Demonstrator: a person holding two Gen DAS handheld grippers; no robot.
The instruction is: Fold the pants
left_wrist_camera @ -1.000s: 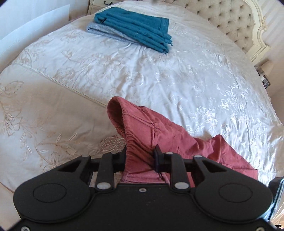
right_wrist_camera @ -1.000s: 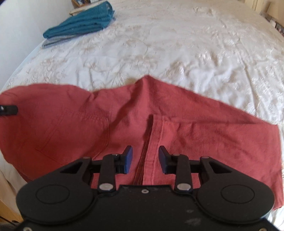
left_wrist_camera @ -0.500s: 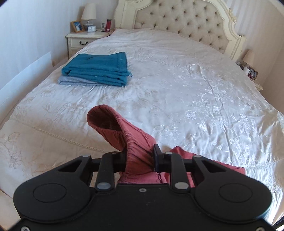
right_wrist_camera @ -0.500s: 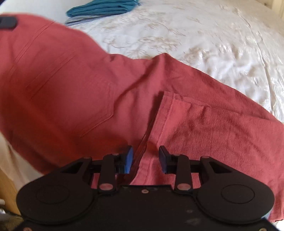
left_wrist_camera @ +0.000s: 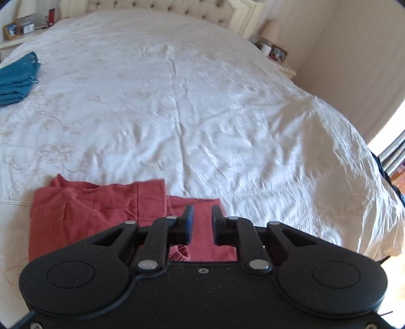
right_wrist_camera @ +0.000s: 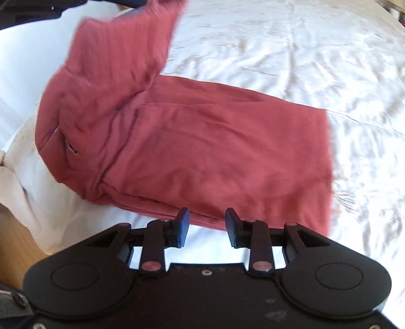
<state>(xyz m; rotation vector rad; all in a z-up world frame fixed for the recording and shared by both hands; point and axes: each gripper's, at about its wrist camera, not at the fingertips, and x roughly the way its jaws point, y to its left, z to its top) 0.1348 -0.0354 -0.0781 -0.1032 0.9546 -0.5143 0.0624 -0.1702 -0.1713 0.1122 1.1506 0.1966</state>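
Rust-red cotton, the pants (right_wrist_camera: 202, 151) lie on the near part of the bed (left_wrist_camera: 202, 114), over its white embroidered cover, with one leg flat and stretched to your right in the right wrist view. The other end of the garment stands up at the left of that view, blurred, so you cannot tell what holds it aloft. Your left tongs (left_wrist_camera: 201, 225) have their two fingers parted with a clear gap between the blue pads (left_wrist_camera: 189, 222); red cloth shows through that gap, but nothing is pinched there. In that view the pants (left_wrist_camera: 101, 210) look bunched, with a stitched pocket at the left. Your right tongs (right_wrist_camera: 207, 226) are spread wide and hold nothing; they sit just beside the near edge of the flat leg, with white cover visible beneath them. A stack of folded teal clothes (left_wrist_camera: 16, 81) rests well apart on the far left of the bed. A tufted headboard (left_wrist_camera: 162, 5) stands at the far end.
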